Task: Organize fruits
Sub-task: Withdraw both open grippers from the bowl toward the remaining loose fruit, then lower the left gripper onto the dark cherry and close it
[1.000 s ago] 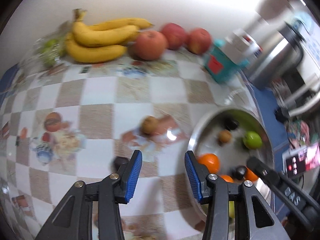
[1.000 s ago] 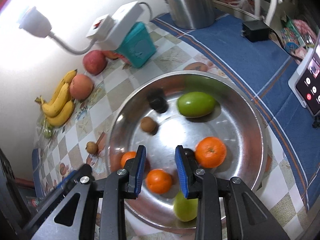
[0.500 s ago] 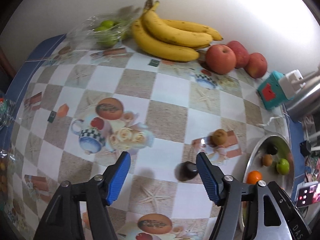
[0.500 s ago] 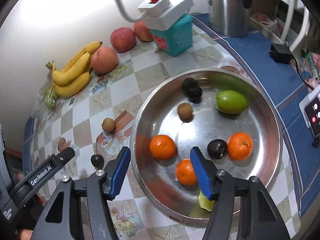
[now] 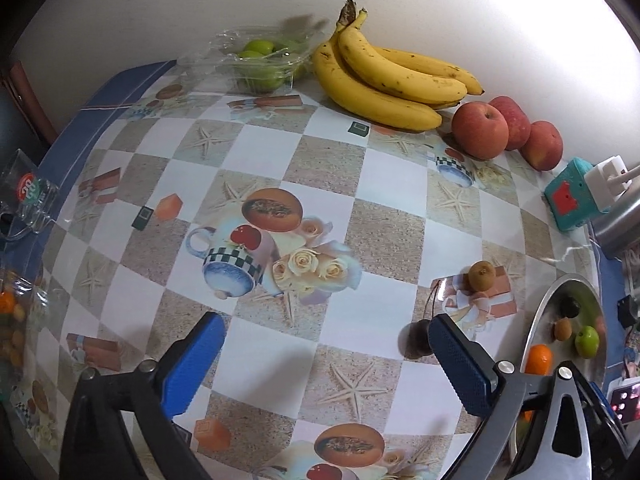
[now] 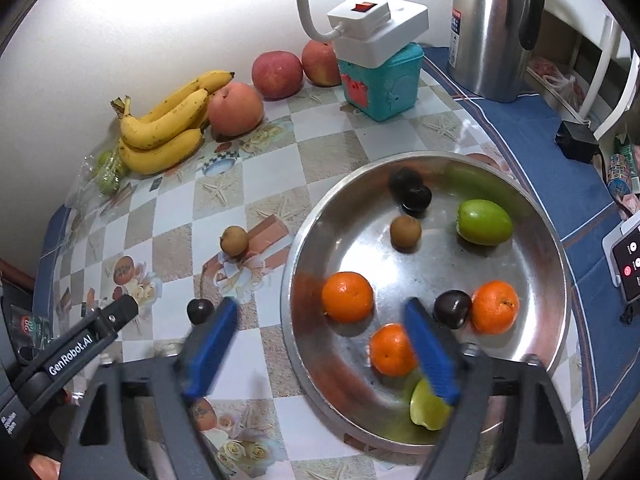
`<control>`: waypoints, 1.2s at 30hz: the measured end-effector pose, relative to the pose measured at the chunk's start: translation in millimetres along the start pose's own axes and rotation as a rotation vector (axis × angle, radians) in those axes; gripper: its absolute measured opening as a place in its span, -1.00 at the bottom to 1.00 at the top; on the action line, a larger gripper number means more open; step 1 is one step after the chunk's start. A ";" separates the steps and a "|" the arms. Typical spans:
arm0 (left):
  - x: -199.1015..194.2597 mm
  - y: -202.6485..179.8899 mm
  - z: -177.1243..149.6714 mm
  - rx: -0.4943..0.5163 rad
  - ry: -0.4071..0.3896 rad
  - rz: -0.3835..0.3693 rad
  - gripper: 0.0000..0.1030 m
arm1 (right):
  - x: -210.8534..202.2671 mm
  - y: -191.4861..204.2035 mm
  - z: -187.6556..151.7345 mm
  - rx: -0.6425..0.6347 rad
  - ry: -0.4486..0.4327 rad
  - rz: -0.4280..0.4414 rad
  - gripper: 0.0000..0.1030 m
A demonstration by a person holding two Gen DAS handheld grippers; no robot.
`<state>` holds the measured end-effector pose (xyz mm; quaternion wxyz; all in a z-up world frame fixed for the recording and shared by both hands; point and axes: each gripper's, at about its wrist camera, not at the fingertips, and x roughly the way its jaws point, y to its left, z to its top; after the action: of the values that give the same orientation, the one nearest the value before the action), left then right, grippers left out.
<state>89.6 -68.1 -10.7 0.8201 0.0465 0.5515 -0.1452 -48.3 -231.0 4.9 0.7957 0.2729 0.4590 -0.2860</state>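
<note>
A steel bowl [image 6: 556,264] holds three oranges [image 6: 347,297], two green fruits [image 6: 484,222], a kiwi [image 6: 405,232] and dark plums [image 6: 452,308]. On the tablecloth lie a dark cherry [image 6: 200,310] and a kiwi [image 6: 234,240]; both also show in the left wrist view, cherry [image 5: 416,338] and kiwi [image 5: 482,275]. My right gripper [image 6: 320,320] is open and empty above the bowl's left rim. My left gripper [image 5: 326,338] is open and empty over the cloth, its right finger beside the cherry.
Bananas [image 5: 384,76], three apples [image 5: 478,130] and a clear tray of green fruit [image 5: 258,62] line the wall. A teal box with a power strip [image 6: 380,76], a steel kettle [image 6: 492,28] and a phone [image 6: 628,260] stand to the right.
Both grippers have opened wider. The left gripper has swung left away from the bowl and over the cloth. The right gripper has pulled back, so more of the table shows.
</note>
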 end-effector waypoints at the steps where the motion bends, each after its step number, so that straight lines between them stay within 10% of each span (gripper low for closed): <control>1: -0.1 0.4 0.4 0.000 -0.002 0.002 1.00 | -0.3 0.2 0.2 0.001 -0.004 -0.001 0.92; 36: 30.3 -23.4 -5.4 0.065 0.085 -0.068 0.98 | 22.0 -10.1 5.0 0.002 0.030 -0.042 0.92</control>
<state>88.6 -94.9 -38.6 0.7887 0.0603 0.5821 -0.1884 -43.5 -246.0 -14.2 0.7821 0.2684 0.4763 -0.2990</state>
